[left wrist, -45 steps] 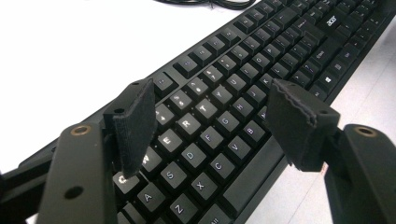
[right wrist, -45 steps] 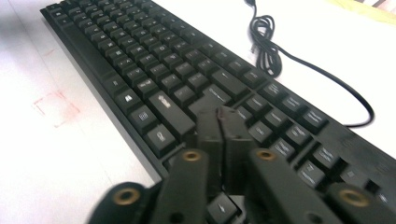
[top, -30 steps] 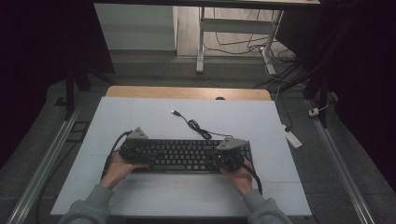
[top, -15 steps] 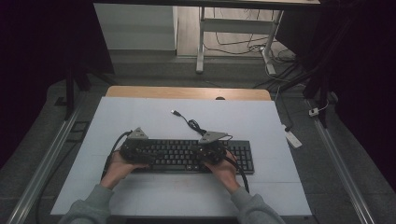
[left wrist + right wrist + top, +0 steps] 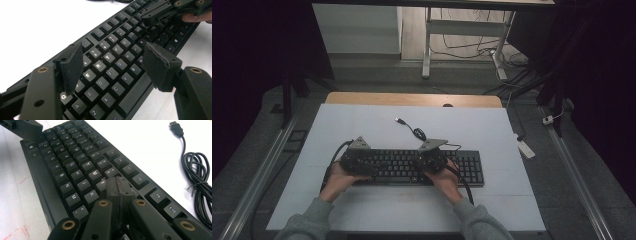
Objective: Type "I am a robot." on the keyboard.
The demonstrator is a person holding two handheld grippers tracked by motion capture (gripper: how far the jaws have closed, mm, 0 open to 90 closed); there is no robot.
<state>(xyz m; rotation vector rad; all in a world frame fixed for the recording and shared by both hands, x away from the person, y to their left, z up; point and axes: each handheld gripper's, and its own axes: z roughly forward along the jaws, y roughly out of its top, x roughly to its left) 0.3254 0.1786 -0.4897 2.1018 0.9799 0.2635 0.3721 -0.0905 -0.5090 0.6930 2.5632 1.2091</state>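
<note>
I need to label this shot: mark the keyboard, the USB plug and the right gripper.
keyboard (image 5: pixel 464 165), high view, on the keys at its right end.
USB plug (image 5: pixel 176 125), right gripper view, on the plug's black body.
right gripper (image 5: pixel 119 185), right gripper view, where the shut jaw tips meet over the keys.

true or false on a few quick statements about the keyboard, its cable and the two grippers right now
1. The left gripper has its jaws open above the keyboard. True.
2. The right gripper holds its jaws wide apart. False: they are shut, pads pressed together with nothing between them, tips over the keys near K and L.
3. The USB plug lies loose on the white table, plugged into nothing. True.
4. The cable is stretched out straight. False: part of it is gathered in a coiled bundle behind the keyboard.
5. The keyboard is white. False: it is black, with pale letters on the keys.
</note>
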